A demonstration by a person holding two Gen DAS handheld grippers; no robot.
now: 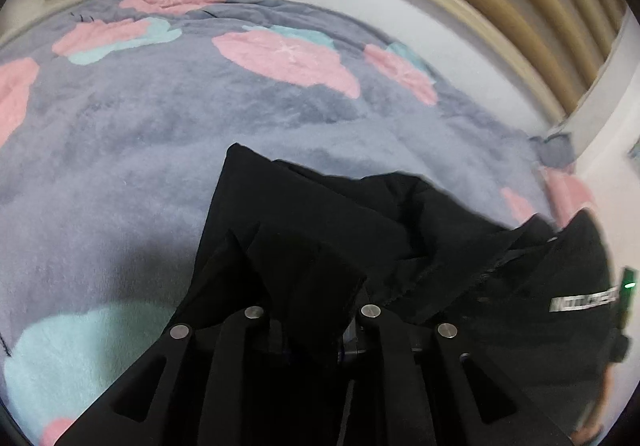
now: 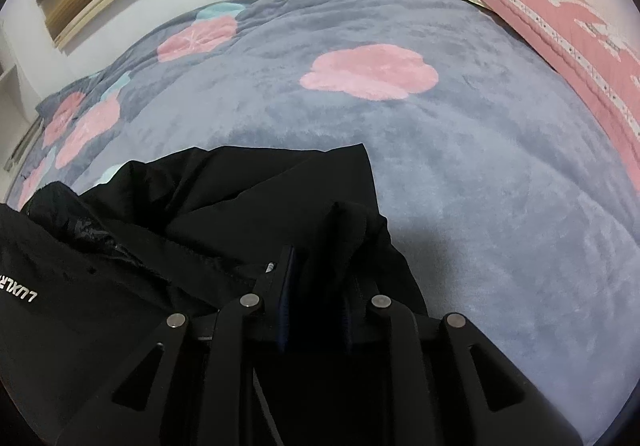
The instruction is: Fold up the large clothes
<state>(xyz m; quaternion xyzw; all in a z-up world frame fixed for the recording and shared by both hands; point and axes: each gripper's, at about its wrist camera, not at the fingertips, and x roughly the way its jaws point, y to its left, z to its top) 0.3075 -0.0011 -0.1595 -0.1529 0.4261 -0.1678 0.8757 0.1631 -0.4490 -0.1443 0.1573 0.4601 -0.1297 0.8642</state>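
A large black jacket [image 1: 360, 222] lies bunched on the grey fleece blanket [image 1: 160, 134]. It also shows in the right wrist view [image 2: 240, 198], with white lettering at its left. My left gripper [image 1: 308, 270] is shut on a fold of the jacket; the cloth drapes over its fingers and hides the tips. My right gripper [image 2: 316, 246] is shut on another fold of the jacket, with cloth wrapped over its right finger. Both hold the jacket's near edge just above the blanket.
The blanket [image 2: 460, 174] has pink and teal flower patches and covers a bed. A pink pillow [image 2: 580, 46] lies at the far right. A white wall and wooden slats [image 1: 520, 6] run behind the bed.
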